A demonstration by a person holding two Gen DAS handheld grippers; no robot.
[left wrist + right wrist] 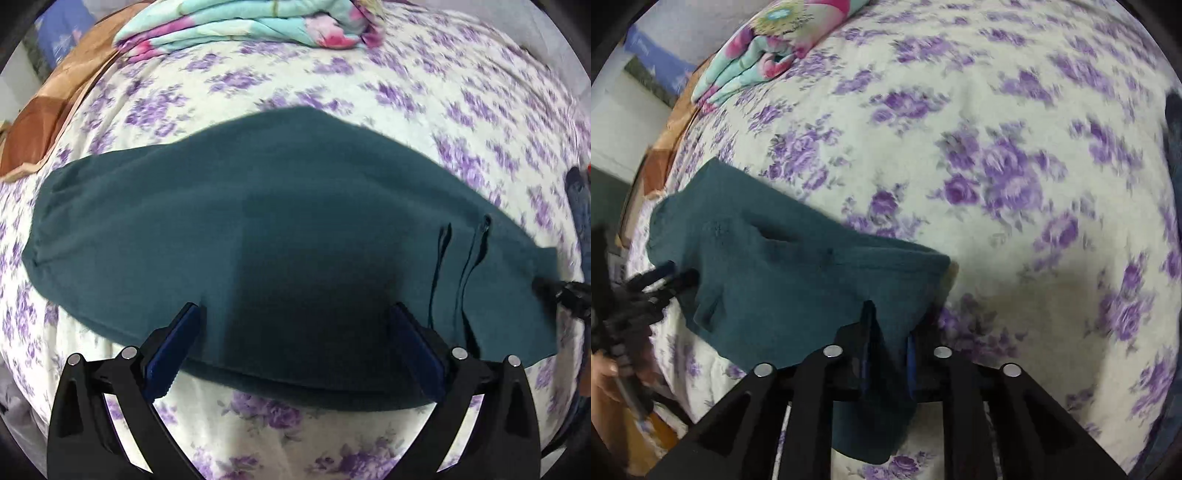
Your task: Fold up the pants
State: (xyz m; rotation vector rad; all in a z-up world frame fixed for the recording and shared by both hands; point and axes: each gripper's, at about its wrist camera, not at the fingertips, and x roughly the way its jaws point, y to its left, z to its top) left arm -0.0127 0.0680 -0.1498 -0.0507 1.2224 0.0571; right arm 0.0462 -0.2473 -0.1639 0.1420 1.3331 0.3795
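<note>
Dark teal pants (pixel 258 221) lie spread flat across a bed sheet (pixel 369 74) printed with purple flowers. My left gripper (pixel 295 314) hangs over their near edge, jaws wide apart, cloth beneath them and nothing pinched. In the right wrist view a corner of the pants (pixel 783 273) is lifted and hangs down between the fingers of my right gripper (pixel 888 336), which is shut on the fabric. The right gripper (pixel 561 291) also shows at the pants' right end in the left wrist view. The left gripper (pixel 657 280) and a hand (pixel 605 373) show at the far left.
A folded turquoise and pink floral blanket (pixel 240 26) lies at the far end of the bed. Brown cloth (pixel 37 122) hangs at the bed's left side. Something dark (pixel 1174 122) lies at the right edge. Bare sheet (pixel 997 147) stretches beyond the pants.
</note>
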